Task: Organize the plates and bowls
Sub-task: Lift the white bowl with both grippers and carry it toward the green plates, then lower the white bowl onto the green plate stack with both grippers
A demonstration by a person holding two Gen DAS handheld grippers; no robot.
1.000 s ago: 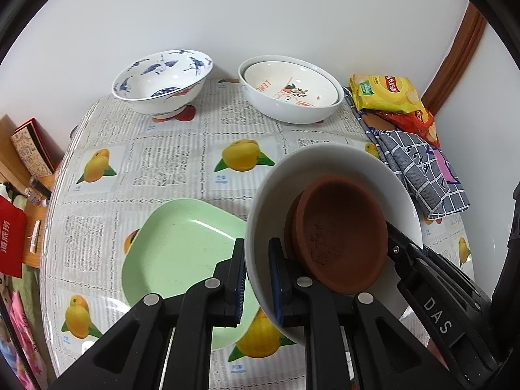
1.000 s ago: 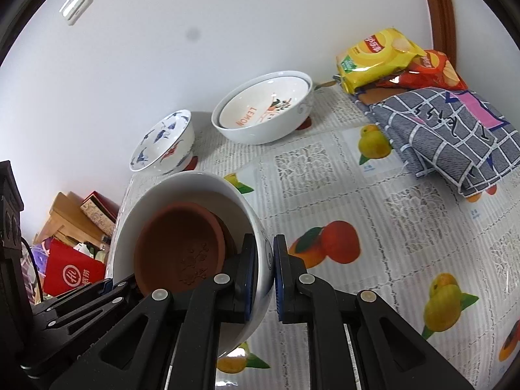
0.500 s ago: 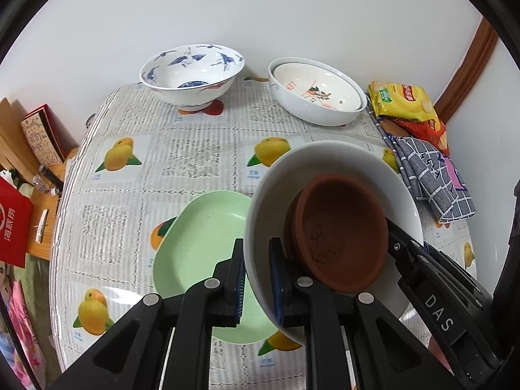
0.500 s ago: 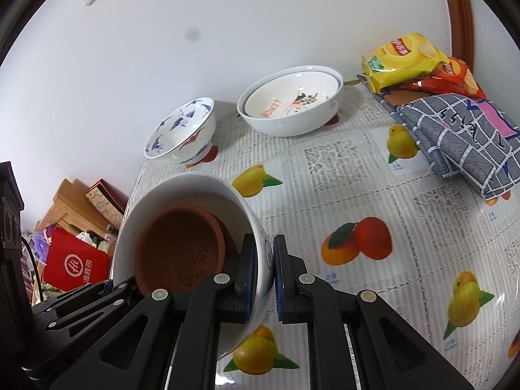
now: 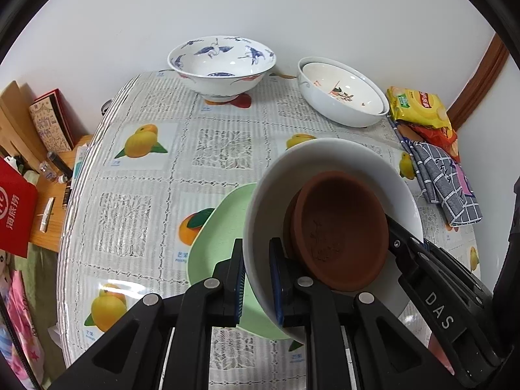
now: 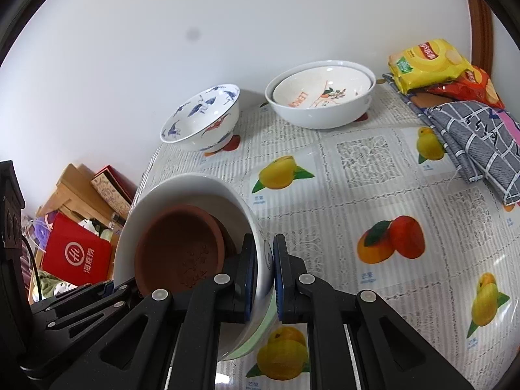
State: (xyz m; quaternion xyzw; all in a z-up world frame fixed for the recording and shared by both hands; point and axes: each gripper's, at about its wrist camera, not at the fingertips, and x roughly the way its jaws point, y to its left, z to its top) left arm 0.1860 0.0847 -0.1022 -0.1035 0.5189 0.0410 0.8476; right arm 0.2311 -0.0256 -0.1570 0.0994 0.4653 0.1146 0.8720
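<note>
Step in hand: carrying a loaded bowl across the table (image 5: pixel 227 149) with both tongs, likely toward a stack.

Left to right:
- Blue-patterned bowl (image 5: pixel 221 65) – far side by the wall, standing alone.
- Green plate (image 5: pixel 217 237) – flat on the cloth, partly under the carried bowl.
- Left gripper (image 5: pixel 256 279) – clamped on the near left rim of the white bowl (image 5: pixel 328 162), 1 pad inside, 1 outside.
- White bowl is tilted and looks clear of the cloth, brown saucer (image 5: pixel 341 234) leaning inside it.
- Right gripper (image 6: pixel 261 276) – clamped on the opposite rim of the same bowl.
- 2 nested white bowls (image 5: pixel 341 97) – back right, near the snack bags (image 5: pixel 419 107).

Next move, my read: level the bowl so the saucer doesn't slide out, line it up over the target dish, lower until seated, then release both rims together – green plate or the nested pair, can't tell which.
</note>
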